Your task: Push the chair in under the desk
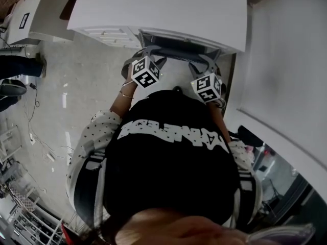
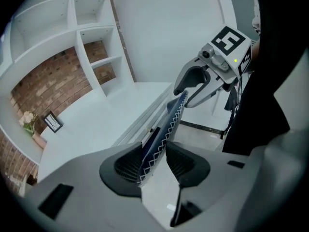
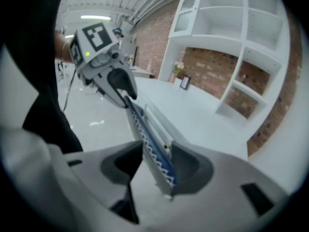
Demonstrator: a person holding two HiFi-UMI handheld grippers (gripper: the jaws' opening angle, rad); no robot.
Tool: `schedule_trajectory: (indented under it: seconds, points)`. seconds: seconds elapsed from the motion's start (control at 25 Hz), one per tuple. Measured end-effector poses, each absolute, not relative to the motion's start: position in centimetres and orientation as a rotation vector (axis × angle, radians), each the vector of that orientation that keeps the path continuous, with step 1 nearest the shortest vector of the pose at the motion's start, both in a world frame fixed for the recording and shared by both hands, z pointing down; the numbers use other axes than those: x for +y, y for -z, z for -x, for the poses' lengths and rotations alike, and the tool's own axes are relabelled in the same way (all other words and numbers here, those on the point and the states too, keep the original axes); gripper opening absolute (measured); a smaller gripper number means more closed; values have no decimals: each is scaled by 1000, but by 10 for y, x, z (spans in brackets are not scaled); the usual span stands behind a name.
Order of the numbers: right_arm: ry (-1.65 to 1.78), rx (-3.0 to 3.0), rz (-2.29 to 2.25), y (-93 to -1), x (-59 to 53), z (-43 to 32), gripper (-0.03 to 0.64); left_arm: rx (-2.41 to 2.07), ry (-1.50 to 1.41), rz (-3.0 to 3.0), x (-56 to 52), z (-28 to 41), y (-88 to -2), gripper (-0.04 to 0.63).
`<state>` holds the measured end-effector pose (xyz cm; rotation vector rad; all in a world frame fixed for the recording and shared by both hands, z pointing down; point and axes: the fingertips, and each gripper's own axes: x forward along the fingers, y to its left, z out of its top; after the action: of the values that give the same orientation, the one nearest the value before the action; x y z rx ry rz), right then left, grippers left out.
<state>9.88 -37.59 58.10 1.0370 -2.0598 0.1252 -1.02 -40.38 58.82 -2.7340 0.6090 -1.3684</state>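
Note:
The chair's back (image 1: pixel 176 54) is a thin blue panel with white zigzag stitching, standing at the white desk's (image 1: pixel 153 9) front edge. Both grippers straddle its top edge. In the left gripper view the chair back (image 2: pixel 161 134) runs between the jaws of my left gripper (image 2: pixel 155 164); it leans on one pad and a gap shows at the other. My right gripper (image 3: pixel 154 166) holds the same edge (image 3: pixel 147 134) loosely, with a gap at its left pad. Each gripper shows in the other's view, the right gripper (image 2: pixel 193 83) and the left gripper (image 3: pixel 120 88).
White shelving (image 2: pixel 91 42) on a brick wall stands behind the desk top (image 2: pixel 96 124), with a picture frame (image 2: pixel 52 122) and flowers (image 2: pixel 28 120). A white panel (image 1: pixel 286 60) flanks the desk on the right. Cables (image 1: pixel 36 121) lie on the floor at left.

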Motion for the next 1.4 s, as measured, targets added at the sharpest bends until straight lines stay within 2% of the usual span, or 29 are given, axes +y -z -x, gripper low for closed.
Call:
schedule_trajectory:
  seconds: [0.08, 0.2, 0.4, 0.44, 1.0, 1.4]
  points:
    - [-176, -2131, -1105, -570, -376, -96, 200, 671, 1277, 2800, -403, 11, -575, 182]
    - [-285, -2234, -1203, -556, -376, -93, 126, 752, 1134, 2895, -403, 11, -556, 174]
    - [-407, -2335, -1289, -544, -369, -90, 48, 873, 967, 2917, -400, 17, -534, 50]
    - [-409, -2353, -1310, -538, -369, -90, 41, 890, 935, 2927, -399, 17, -531, 42]
    - [-320, -2539, -1525, -455, -373, -91, 31, 901, 573, 2964, -388, 7, -458, 35]
    - [-244, -2551, -1566, -433, -363, -95, 29, 891, 486, 2949, -379, 3, -435, 35]
